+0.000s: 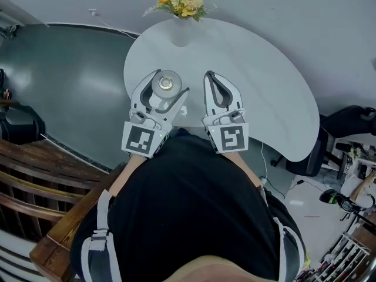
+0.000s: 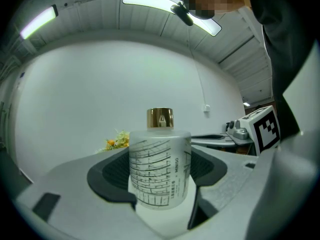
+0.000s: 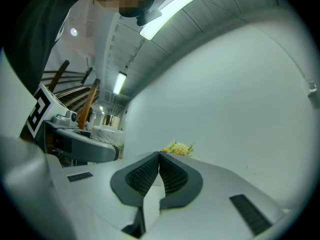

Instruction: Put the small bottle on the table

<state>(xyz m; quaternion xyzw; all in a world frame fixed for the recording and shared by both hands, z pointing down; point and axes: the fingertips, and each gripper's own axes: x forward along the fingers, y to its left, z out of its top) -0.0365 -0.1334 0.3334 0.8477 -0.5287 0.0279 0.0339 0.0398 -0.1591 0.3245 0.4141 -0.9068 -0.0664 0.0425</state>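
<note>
A small frosted glass bottle (image 2: 160,165) with a gold cap and black line print stands upright between the jaws of my left gripper (image 2: 159,184), which is shut on it. From the head view the bottle (image 1: 166,86) shows as a round top inside my left gripper (image 1: 165,93), held over the near left part of the white table (image 1: 264,93). Whether its base touches the tabletop cannot be told. My right gripper (image 1: 218,84) is beside it on the right, over the table, shut with nothing between its dark ribbed pads (image 3: 172,174); in its own view the right gripper (image 3: 160,159) points at the flowers.
A white vase with yellow and orange flowers (image 1: 183,4) stands at the table's far edge. Wooden furniture (image 1: 35,181) lies at the lower left. A dark chair (image 1: 341,128) and floor clutter sit at the right. The dark grey floor (image 1: 70,81) spreads left of the table.
</note>
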